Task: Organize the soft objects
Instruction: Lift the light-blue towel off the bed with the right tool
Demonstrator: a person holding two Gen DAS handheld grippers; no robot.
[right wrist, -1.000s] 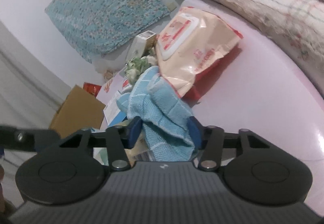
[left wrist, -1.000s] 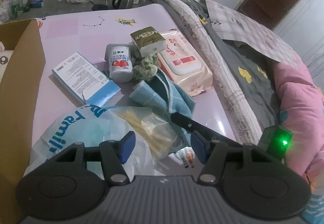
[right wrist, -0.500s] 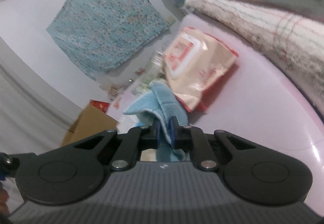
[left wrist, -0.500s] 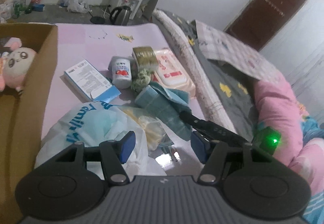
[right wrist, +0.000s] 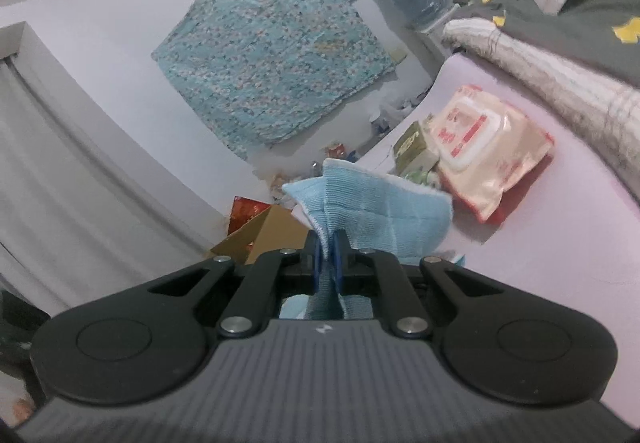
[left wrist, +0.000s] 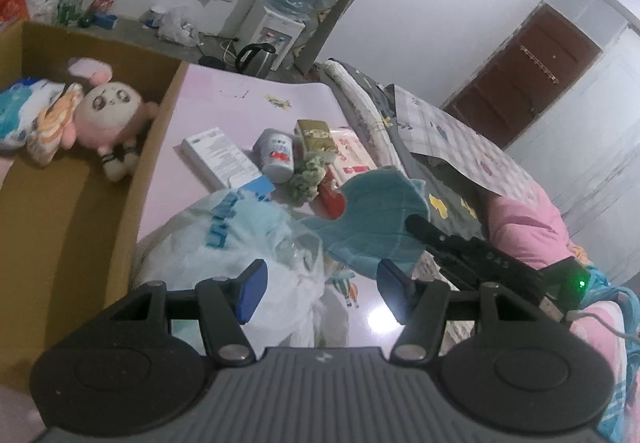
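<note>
My right gripper (right wrist: 327,257) is shut on a blue cloth (right wrist: 376,209), which hangs lifted off the pink mat. In the left wrist view the same cloth (left wrist: 380,215) hangs in the air from the right gripper (left wrist: 416,222), which reaches in from the right. My left gripper (left wrist: 318,291) is open and holds nothing, above a white plastic bag (left wrist: 240,239). A cardboard box (left wrist: 60,227) at the left holds a pink plush doll (left wrist: 110,115) and other soft items. A small green soft bundle (left wrist: 308,175) lies among the items on the mat.
On the pink mat (left wrist: 200,115) lie a white-blue carton (left wrist: 222,159), a small white pot (left wrist: 276,155), a green tissue pack (left wrist: 314,135) and a wet-wipes pack (right wrist: 488,159). Folded blankets (left wrist: 452,147) border the mat on the right. A kettle and a water dispenser stand behind.
The right gripper shut on the blue cloth and lifted it off the mat. The left gripper drew back and tilted up, bringing the cardboard box with the plush doll into view.
</note>
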